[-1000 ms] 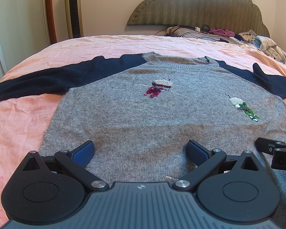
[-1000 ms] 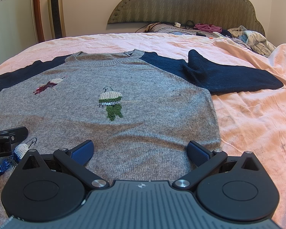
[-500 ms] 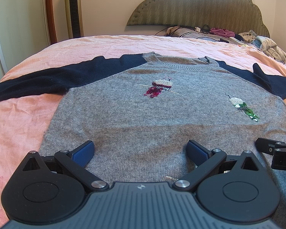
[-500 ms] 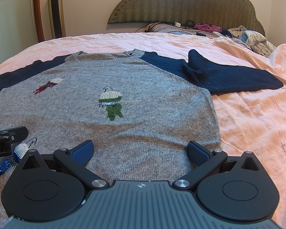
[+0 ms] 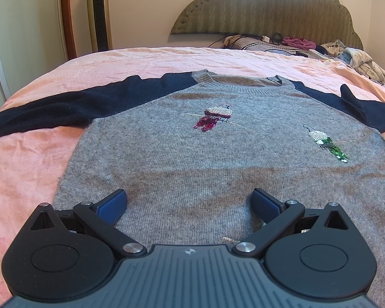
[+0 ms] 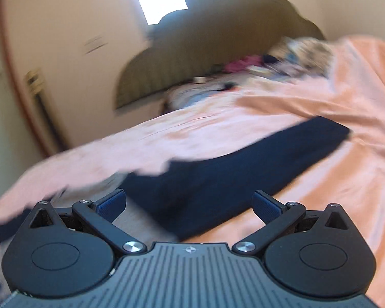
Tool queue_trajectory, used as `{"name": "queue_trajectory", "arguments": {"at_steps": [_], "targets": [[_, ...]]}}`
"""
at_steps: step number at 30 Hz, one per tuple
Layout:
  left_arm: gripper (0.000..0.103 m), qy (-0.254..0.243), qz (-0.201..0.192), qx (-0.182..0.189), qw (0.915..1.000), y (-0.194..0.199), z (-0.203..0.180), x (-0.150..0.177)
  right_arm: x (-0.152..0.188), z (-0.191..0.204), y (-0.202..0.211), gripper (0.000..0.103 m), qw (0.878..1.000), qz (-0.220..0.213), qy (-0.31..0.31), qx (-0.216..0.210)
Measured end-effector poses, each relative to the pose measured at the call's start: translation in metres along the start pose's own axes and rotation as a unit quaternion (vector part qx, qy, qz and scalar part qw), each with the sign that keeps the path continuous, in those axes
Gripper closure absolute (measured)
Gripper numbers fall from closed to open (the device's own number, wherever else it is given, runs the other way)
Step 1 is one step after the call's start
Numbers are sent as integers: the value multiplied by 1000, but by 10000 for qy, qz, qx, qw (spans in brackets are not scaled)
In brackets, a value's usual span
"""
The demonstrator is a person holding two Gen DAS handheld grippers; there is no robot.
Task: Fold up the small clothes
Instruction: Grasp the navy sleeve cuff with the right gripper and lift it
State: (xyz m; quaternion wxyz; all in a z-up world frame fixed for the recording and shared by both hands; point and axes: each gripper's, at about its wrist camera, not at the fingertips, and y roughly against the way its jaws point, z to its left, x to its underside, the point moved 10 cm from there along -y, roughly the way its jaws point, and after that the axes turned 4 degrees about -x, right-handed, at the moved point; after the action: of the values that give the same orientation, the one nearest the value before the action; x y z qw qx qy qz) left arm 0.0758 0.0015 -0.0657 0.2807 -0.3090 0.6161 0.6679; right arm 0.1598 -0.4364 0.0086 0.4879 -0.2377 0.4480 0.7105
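A grey sweater (image 5: 192, 154) with navy sleeves lies flat, face up, on the pink bedspread (image 5: 25, 166). Its left sleeve (image 5: 64, 107) stretches out to the left. Sequin birds (image 5: 215, 119) decorate the chest. My left gripper (image 5: 190, 202) is open and empty, just above the sweater's lower hem. My right gripper (image 6: 190, 202) is open and empty, tilted, over the sweater's right navy sleeve (image 6: 243, 169). The right wrist view is blurred by motion.
A padded headboard (image 5: 269, 10) stands at the far end, with a pile of clothes and cables (image 5: 320, 48) below it. A tower fan (image 5: 98, 12) stands at the back left. The bedspread (image 6: 346, 179) bunches up on the right.
My right gripper has swung fast to the right and tilted, from the sweater's hem to over the right sleeve, and has left the left wrist view. My left gripper has not moved.
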Motion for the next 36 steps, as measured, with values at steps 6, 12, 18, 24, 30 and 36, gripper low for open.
{"name": "queue_trajectory", "arguments": {"at_steps": [6, 12, 18, 24, 30, 36], "targets": [[0, 13, 2, 14, 10000, 0, 0, 0, -53, -158, -36, 8, 9623, -516, -2669, 24], [0, 11, 2, 12, 10000, 0, 0, 0, -51, -190, -68, 17, 9534, -464, -2983, -4], [0, 11, 1, 13, 10000, 0, 0, 0, -43, -186, -94, 89, 9670, 51, -2523, 359], [0, 25, -3, 29, 10000, -1, 0, 0, -51, -152, -67, 89, 9682, -448, -2459, 36], [0, 41, -6, 42, 10000, -1, 0, -1, -42, 30, -46, 89, 9824, -155, -983, -1581], [0, 37, -6, 42, 10000, -1, 0, -1, 52, 187, -79, 89, 9560, 938, -472, -2741]]}}
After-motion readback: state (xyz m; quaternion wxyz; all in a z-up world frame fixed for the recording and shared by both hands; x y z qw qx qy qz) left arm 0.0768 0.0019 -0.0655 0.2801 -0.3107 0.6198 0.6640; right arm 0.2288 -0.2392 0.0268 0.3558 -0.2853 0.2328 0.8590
